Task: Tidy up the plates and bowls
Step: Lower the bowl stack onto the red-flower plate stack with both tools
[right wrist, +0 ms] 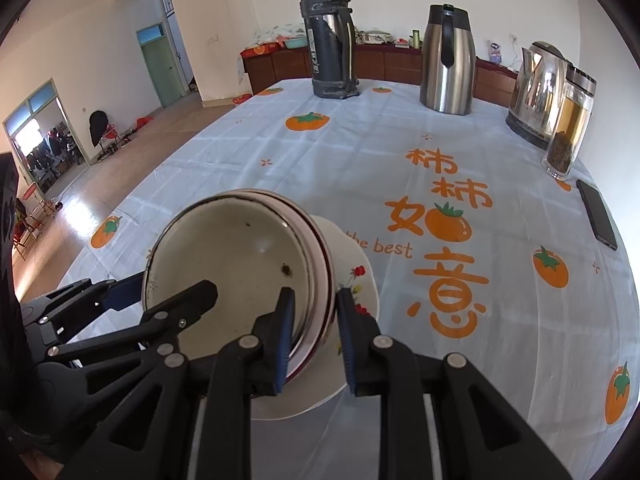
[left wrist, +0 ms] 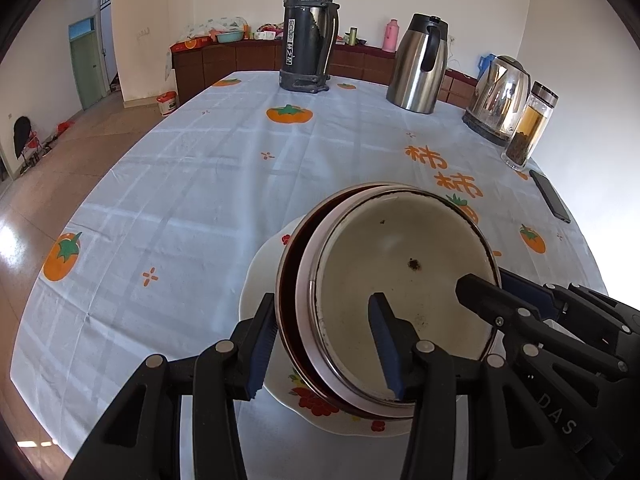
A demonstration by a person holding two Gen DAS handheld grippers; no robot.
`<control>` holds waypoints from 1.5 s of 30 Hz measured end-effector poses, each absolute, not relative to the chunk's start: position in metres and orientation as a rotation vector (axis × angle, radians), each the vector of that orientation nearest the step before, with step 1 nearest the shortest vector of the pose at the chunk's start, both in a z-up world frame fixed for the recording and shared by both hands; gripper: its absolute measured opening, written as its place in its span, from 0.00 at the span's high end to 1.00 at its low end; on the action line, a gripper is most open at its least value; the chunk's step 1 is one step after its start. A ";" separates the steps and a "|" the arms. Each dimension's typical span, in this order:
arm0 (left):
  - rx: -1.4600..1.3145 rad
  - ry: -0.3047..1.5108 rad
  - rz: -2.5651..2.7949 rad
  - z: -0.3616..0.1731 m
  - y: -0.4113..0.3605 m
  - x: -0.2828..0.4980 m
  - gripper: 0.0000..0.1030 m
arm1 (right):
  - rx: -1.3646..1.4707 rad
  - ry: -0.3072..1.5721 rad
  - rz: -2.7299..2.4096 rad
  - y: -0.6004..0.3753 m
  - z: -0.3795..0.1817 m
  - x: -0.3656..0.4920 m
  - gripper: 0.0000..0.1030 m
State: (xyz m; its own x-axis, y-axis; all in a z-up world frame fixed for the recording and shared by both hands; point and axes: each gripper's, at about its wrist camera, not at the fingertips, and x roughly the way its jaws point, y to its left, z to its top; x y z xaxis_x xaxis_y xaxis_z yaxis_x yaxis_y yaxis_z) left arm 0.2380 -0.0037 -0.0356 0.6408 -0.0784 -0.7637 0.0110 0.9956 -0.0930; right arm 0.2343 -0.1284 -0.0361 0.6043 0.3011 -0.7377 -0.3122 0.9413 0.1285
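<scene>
Here, the stacked bowls (left wrist: 404,300) sat on a white flowered plate (left wrist: 260,280) near the front edge of the table, on the pale tablecloth (left wrist: 180,180) printed with orange persimmons. The stack looked like a cream enamel bowl nested, slightly off-centre, in at least one dark-rimmed bowl (exact count could not be told).

The left gripper (left wrist: 324,344) straddled the near-left rim of the stack: one blue pad outside the outer bowl, the other inside the cream bowl. Its jaws stood partly apart with both walls between them; whether the pads actually pressed on the rim was unclear in the left wrist view.

The right gripper (right wrist: 316,340) straddled the opposite rim, jaws narrow. The inner pad lay against the inside of the bowl wall; a sliver of gap showed beside the outer pad, so firm contact could not be confirmed.

Each gripper was visible in the other's view, reaching into the cream bowl from the side.

At the far edge stood a dark flask (left wrist: 310,28), a steel carafe (left wrist: 420,64), a steel kettle (left wrist: 500,96) and a glass tea bottle (left wrist: 530,128). A phone (left wrist: 550,196) lay flat on the right.
</scene>
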 end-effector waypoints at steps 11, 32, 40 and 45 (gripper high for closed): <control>-0.115 0.906 -0.069 -0.036 0.003 0.241 0.53 | -0.027 0.856 0.361 -0.123 -0.033 0.233 0.79; -0.101 0.960 -0.097 -0.035 0.000 0.246 0.53 | -0.007 0.928 0.381 -0.132 -0.038 0.243 0.79; -0.105 0.959 -0.108 -0.038 0.001 0.250 0.53 | 0.010 0.927 0.379 -0.134 -0.041 0.246 0.78; -0.105 0.942 -0.111 -0.039 0.002 0.249 0.53 | 0.018 0.917 0.378 -0.135 -0.042 0.245 0.78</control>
